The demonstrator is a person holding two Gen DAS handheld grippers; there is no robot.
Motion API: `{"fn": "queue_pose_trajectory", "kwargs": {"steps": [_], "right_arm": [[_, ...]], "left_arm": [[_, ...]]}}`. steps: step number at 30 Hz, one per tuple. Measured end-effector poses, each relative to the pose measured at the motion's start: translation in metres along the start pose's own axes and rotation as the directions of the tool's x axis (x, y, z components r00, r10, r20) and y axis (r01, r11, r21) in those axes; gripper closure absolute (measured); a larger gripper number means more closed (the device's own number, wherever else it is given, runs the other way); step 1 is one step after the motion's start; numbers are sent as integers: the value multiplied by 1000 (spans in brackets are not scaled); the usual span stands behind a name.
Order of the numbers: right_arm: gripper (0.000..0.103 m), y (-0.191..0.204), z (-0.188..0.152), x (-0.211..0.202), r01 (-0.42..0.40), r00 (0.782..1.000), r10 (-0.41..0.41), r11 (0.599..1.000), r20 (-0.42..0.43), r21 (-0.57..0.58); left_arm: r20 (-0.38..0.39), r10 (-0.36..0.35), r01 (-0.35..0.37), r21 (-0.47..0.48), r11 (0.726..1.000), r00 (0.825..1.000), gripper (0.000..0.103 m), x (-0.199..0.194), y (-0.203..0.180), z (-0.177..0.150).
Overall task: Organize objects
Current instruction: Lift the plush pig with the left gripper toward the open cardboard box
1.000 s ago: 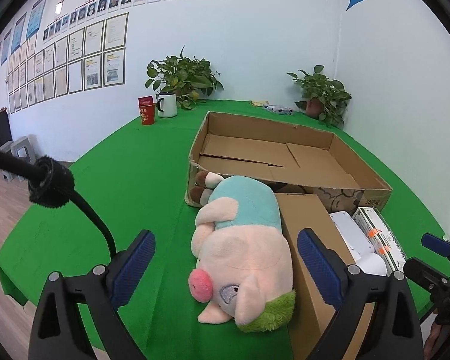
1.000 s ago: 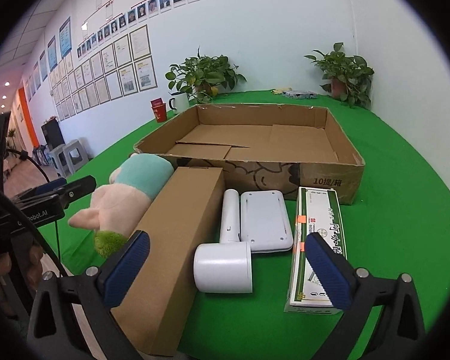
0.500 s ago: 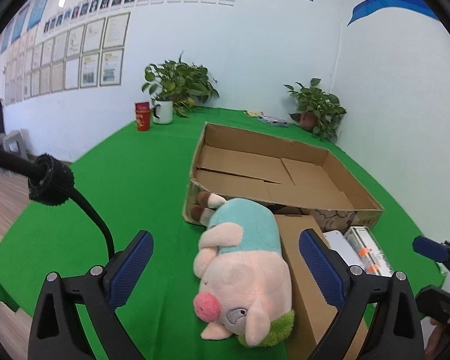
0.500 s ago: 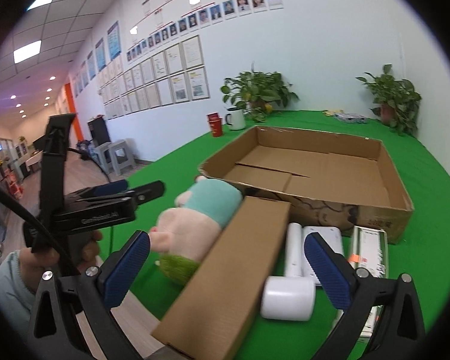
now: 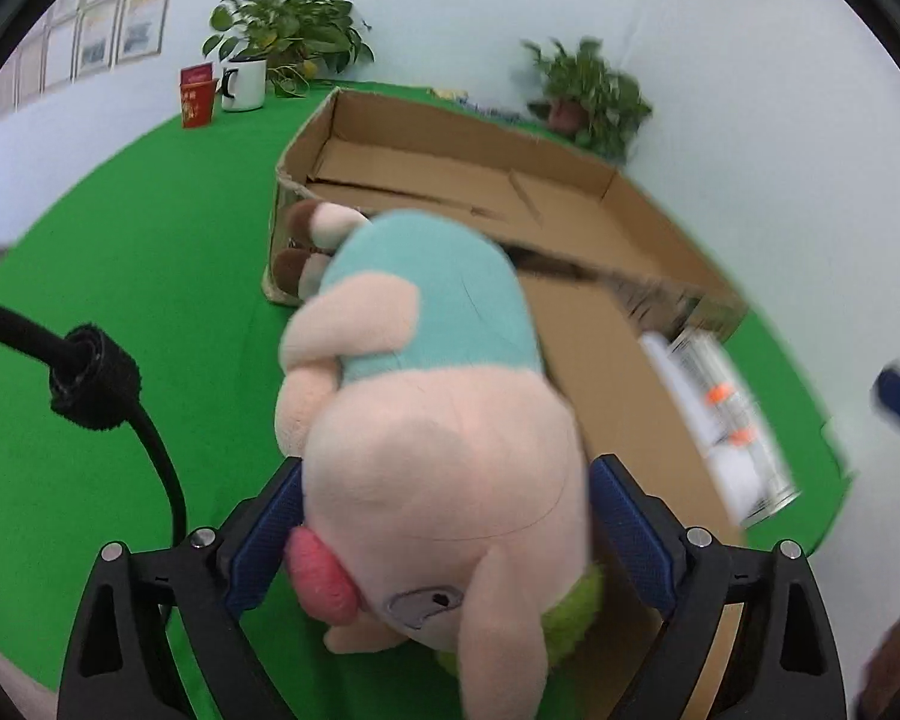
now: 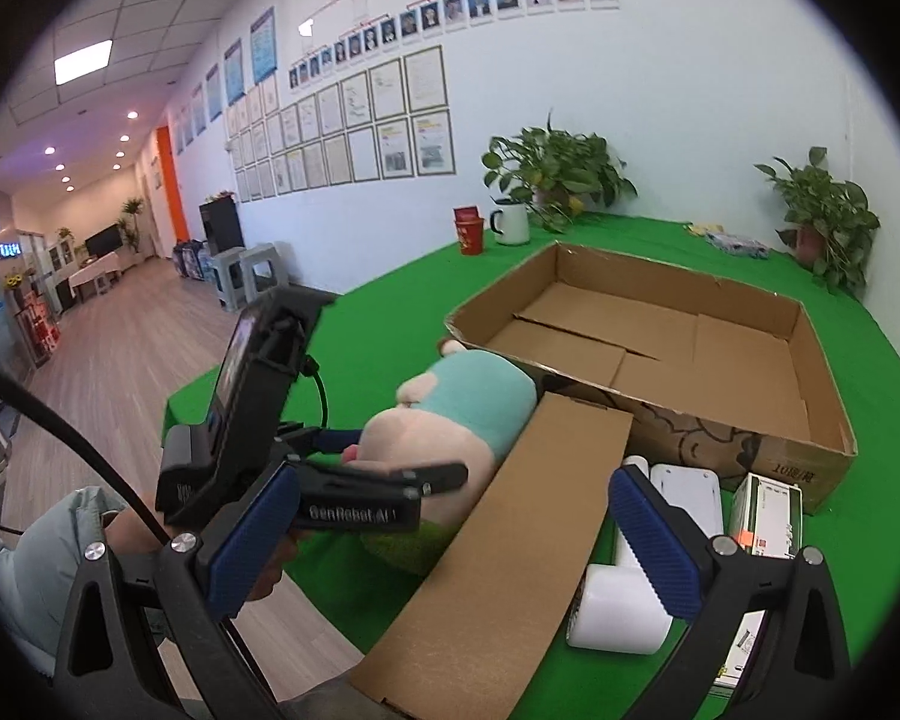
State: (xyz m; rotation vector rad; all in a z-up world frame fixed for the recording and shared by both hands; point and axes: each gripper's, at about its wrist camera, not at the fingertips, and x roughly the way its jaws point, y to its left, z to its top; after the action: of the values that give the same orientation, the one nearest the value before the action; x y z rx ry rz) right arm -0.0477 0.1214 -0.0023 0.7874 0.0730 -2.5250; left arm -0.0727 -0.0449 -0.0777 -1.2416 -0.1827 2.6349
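Left claw (image 5: pixel 444 531) pinches the pig (image 5: pixel 438 420), wedged between carton (image 6: pixel 660 354) and flat box (image 6: pixel 510 552); right claw (image 6: pixel 450 546) spread above.

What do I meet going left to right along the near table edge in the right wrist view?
Left claw around the plush pig → long cardboard box → white hair dryer → green-and-white carton.
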Motion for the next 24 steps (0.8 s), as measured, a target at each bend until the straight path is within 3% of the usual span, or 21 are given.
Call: {"fn": "queue_pose_trajectory", "kwargs": {"steps": [2, 8, 15, 24], "right_arm": [[1, -3, 1, 5, -1, 1000, 1, 1000, -17, 17], [1, -10, 2, 24, 45, 996, -39, 996, -80, 74], [1, -14, 7, 40, 34, 993, -20, 992, -114, 118], [1, 4, 21, 65, 1, 987, 18, 993, -161, 120]], "left_arm": [[-11, 1, -1, 36, 999, 1000, 11, 9, -5, -2], [-27, -19, 20, 29, 999, 999, 17, 14, -3, -3], [-44, -95, 93, -37, 995, 995, 33, -13, 22, -12], [-50, -99, 96, -62, 993, 994, 34, -63, 58, -41]]}}
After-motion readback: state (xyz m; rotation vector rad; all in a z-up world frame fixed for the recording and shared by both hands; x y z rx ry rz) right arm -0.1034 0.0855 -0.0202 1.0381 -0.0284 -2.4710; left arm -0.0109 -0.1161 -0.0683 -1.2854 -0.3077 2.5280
